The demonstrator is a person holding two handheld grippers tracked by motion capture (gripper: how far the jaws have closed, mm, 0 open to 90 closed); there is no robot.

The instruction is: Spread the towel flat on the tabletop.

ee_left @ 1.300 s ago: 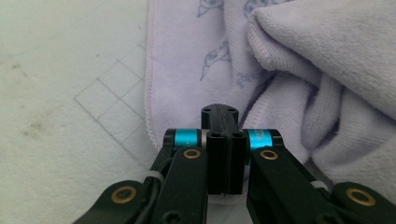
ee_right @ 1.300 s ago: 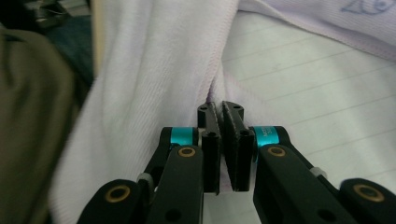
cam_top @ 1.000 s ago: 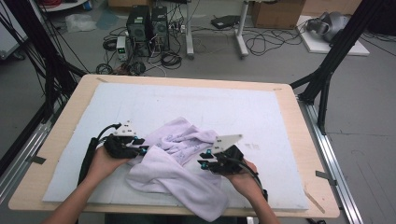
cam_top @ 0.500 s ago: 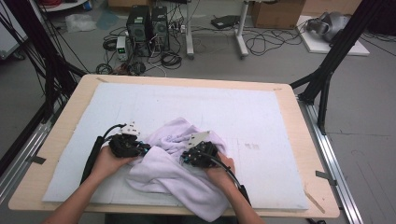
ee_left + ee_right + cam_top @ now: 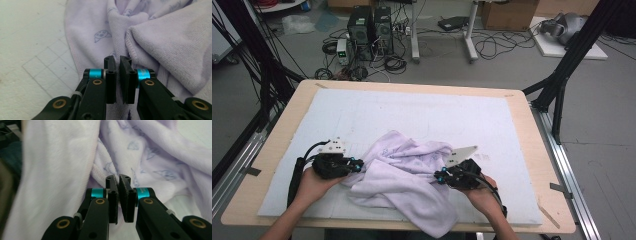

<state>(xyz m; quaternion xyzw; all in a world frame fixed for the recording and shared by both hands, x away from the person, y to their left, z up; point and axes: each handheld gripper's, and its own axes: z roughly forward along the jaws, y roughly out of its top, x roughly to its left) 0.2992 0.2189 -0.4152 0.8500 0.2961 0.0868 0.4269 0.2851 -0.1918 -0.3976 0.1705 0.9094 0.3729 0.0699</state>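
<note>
A pale lilac towel (image 5: 404,175) with small printed figures lies crumpled on the white mat (image 5: 422,115), one end hanging over the table's front edge. My left gripper (image 5: 357,165) is at the towel's left edge, jaws shut with the hem (image 5: 75,57) running into their tips. My right gripper (image 5: 439,176) is at the towel's right side, also shut, its tips pinching a stitched fold (image 5: 100,173). A hand holds each gripper from below. Thick folds (image 5: 170,45) bunch up just beyond the left jaws.
The mat covers most of a wooden table (image 5: 537,150). Black frame posts (image 5: 562,80) stand at both sides. Computers (image 5: 372,25), cables and boxes lie on the floor beyond the far edge.
My right gripper pushed in leftwards to the towel's middle, then drew back right and towards the front. The left gripper shifted only slightly at the towel's left edge.
</note>
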